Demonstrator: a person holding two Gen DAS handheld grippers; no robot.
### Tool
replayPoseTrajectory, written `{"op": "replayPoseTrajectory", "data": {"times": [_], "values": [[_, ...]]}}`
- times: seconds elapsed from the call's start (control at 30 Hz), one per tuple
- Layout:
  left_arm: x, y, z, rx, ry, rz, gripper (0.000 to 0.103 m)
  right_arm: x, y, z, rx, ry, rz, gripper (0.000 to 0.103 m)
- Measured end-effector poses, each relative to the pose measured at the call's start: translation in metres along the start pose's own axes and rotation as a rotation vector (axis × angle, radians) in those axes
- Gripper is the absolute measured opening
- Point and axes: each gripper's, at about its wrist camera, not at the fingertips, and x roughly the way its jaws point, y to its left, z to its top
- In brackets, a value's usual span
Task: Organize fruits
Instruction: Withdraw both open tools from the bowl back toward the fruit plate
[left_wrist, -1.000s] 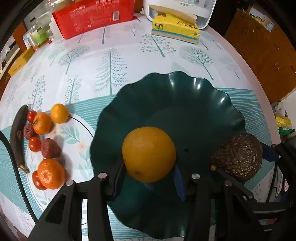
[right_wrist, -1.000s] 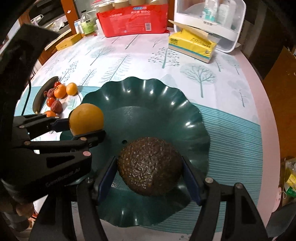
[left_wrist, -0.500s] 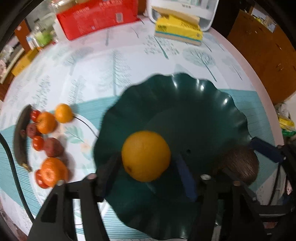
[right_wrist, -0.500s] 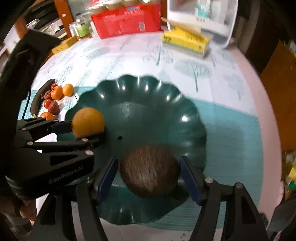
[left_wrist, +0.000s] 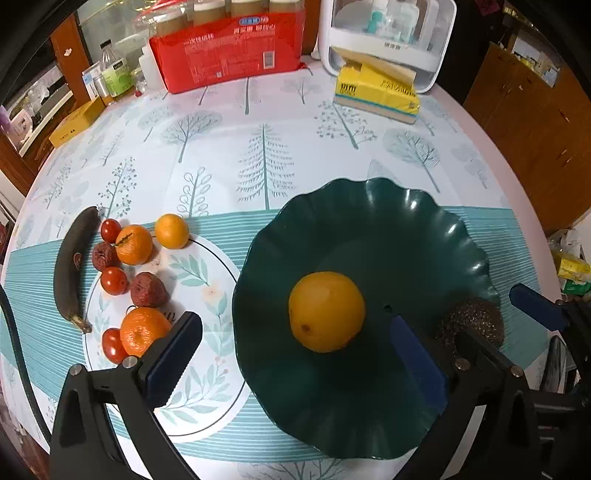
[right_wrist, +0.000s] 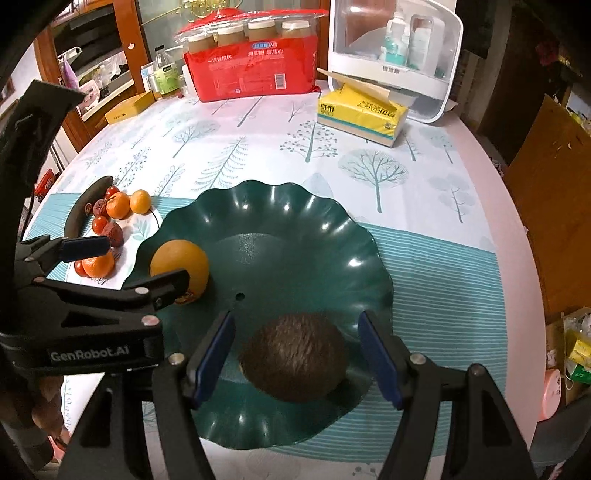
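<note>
Green wavy bowl (left_wrist: 424, 221) near the worktop's right edge already holds the big orange (left_wrist: 327, 311) and avocado (right_wrist: 293, 356). Both claws, left (left_wrist: 295, 356) and right (right_wrist: 295, 352), are spread wide, gripping nothing. Banana (left_wrist: 70, 264), tangerines and small red fruits still wait on the left.

Home dining room: round table (left_wrist: 229, 140) with tree-print cloth, tissue box (left_wrist: 376, 94), red paper-cup pack (left_wrist: 229, 51), wooden cabinets (left_wrist: 535, 122), glass-fronted cupboard (right_wrist: 107, 59).

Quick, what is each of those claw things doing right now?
Left gripper: open, holding nothing; the orange sits free in the bowl.
Right gripper: open, holding nothing; the brown fruit lies loose between its fingers.
</note>
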Motion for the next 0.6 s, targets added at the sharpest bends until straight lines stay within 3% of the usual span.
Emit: {"op": "replayPoseTrajectory", "data": {"times": [0.6], "values": [[-0.055,0.017,-0.018,0.048,-0.063,-0.002,0.102,-0.042,0.009,-0.013,0.066,-0.072,-0.044,0.070]]}}
